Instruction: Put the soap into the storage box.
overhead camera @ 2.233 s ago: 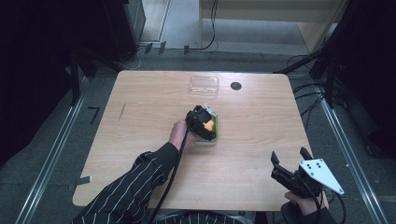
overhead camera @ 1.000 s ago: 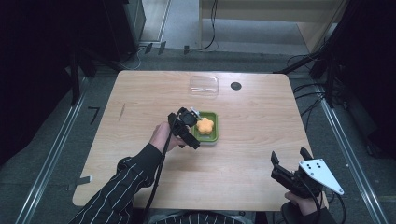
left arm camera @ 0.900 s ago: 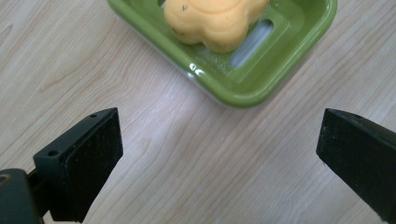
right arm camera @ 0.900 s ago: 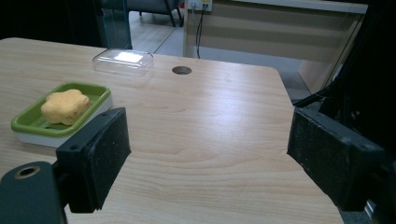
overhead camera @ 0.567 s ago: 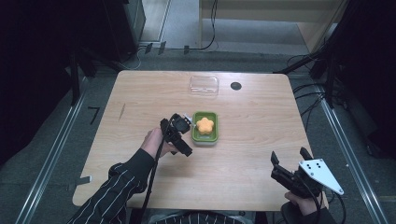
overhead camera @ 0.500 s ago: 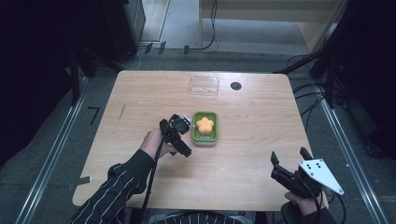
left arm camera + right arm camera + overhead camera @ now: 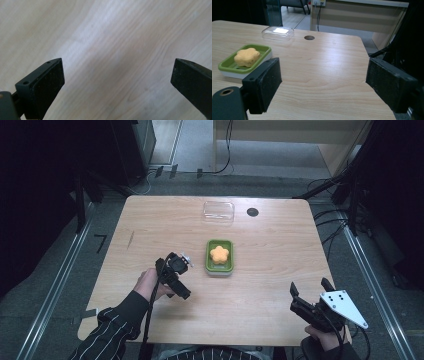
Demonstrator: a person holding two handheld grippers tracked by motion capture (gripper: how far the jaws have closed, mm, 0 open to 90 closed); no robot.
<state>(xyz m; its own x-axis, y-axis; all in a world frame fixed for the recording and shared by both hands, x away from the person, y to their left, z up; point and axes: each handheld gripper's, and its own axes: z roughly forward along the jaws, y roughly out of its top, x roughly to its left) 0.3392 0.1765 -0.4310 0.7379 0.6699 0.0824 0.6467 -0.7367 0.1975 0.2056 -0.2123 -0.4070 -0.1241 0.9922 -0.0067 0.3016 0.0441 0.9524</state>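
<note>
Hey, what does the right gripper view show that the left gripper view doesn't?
The right gripper view takes in the orange flower-shaped soap lying in the green soap dish, the clear plastic lid farther back, a round hole in the table, and the floor and furniture beyond the far edge. The left gripper view looks close and straight down on bare wood grain between the left gripper. Both show two black jaws spread wide apart with nothing between them, over the same light wooden table.
</note>
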